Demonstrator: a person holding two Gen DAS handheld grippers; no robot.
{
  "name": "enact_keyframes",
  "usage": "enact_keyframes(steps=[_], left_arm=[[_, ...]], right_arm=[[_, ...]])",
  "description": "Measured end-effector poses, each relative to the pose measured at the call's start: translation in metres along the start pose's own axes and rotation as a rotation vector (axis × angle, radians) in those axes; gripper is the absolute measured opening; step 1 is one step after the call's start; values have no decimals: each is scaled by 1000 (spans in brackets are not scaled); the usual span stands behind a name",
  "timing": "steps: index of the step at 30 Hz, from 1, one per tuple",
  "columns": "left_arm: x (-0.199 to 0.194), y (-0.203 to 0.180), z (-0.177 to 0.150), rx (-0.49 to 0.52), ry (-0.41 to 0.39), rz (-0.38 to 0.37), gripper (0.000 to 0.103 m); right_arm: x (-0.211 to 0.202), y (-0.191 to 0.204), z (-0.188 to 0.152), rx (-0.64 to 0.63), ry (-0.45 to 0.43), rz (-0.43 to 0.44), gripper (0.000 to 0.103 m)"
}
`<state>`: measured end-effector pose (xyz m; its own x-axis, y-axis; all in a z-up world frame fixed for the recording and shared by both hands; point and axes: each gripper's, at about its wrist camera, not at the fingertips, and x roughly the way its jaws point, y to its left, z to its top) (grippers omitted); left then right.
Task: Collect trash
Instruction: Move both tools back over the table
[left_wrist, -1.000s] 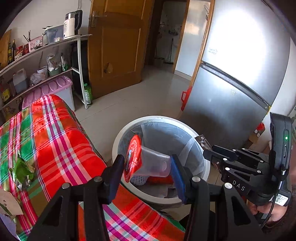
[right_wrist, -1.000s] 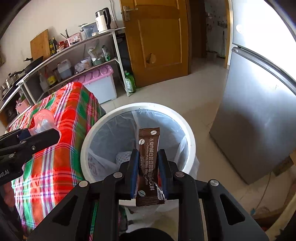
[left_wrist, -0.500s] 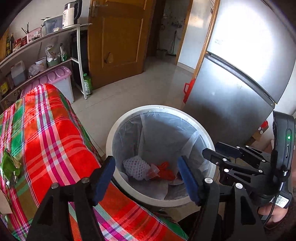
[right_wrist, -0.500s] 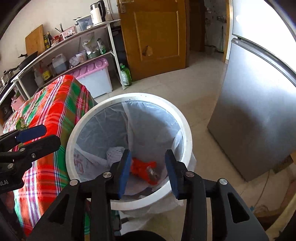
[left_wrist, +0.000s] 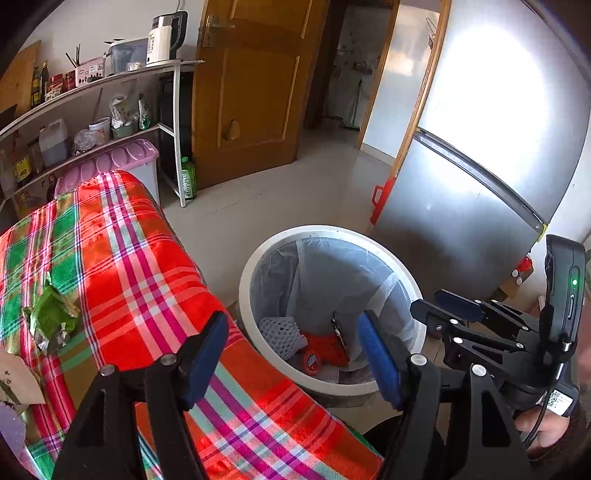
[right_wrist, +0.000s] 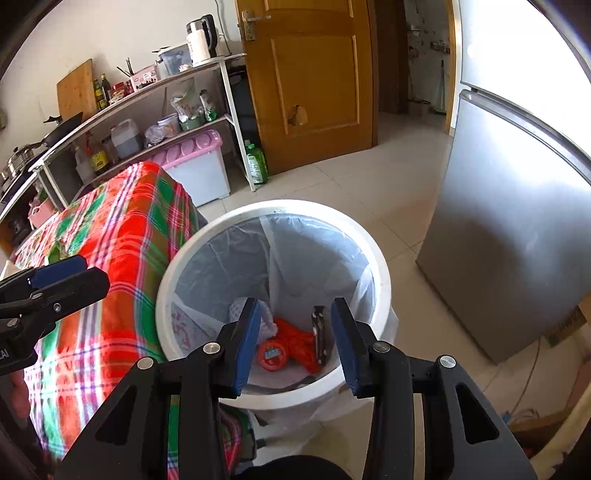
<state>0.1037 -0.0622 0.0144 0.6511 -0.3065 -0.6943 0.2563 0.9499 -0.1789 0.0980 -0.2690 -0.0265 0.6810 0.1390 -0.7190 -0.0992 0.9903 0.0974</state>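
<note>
Two big things frame the scene: a steel refrigerator (left_wrist: 476, 155) on the right and a surface under a red, green and pink plaid cloth (left_wrist: 122, 258) on the left, with the floor between them. Just beside the cloth's edge stands a white trash bin (right_wrist: 382, 273) lined with a pale plastic bag (right_wrist: 236, 258). At the bin's bottom lie an orange wrapper (right_wrist: 295, 338), a white foam net (left_wrist: 279, 332), a dark coffee sachet (right_wrist: 318, 332) leaning upright against the liner, and a small round cup lid (right_wrist: 272, 355) printed in red, all close together. Both tools hang over the bin, tilted down toward it. Left hand-held gripper (left_wrist: 291, 358) has its blue pads wide apart with nothing between them, over the cloth's edge and the bin's near rim. Right hand-held gripper (right_wrist: 293, 343) also stands apart and empty, above the bin's opening. Back on the cloth, well apart from the bin, a crumpled green wrapper (left_wrist: 51, 317) lies flat, with a brown paper scrap (left_wrist: 16, 380) near the lower left edge.
</note>
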Motion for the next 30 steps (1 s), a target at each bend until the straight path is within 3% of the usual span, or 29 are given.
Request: enact_keyframes(steps=[16, 30], left_arm=[[-90, 75, -36, -121, -124, 151, 79], [-164, 168, -98, -291, -189, 339, 84]], right_arm=[[-32, 76, -8, -94, -71, 142, 41], [-33, 172, -18, -214, -60, 306, 42]])
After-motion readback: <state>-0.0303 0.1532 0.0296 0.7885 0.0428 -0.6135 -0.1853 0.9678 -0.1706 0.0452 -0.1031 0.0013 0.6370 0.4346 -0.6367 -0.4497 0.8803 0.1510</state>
